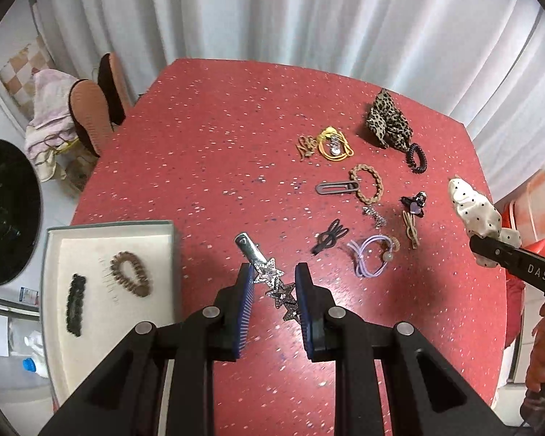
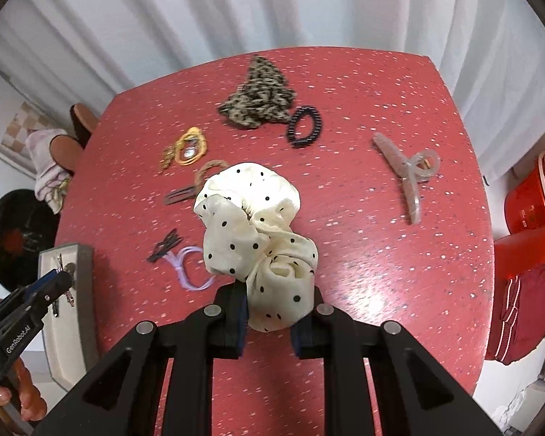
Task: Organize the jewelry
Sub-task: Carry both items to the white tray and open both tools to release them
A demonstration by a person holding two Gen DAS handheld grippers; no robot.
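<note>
1. Your left gripper [image 1: 274, 292] pinches the star hair clip [image 1: 269, 276] between its blue pads, the clip's silver end pointing far-left, just right of the tray [image 1: 109, 226].
2. Your right gripper [image 2: 276, 312] is clamped on the polka-dot scrunchie [image 2: 254, 218], which bulges out beyond the fingertips above the red table [image 2: 399, 272].

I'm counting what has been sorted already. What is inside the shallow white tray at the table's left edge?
In the shallow white tray lie a brown spiral hair tie and a dark fuzzy hair clip. From the right wrist view, the left gripper covers part of the tray, so anything beneath it stays hidden.
</note>
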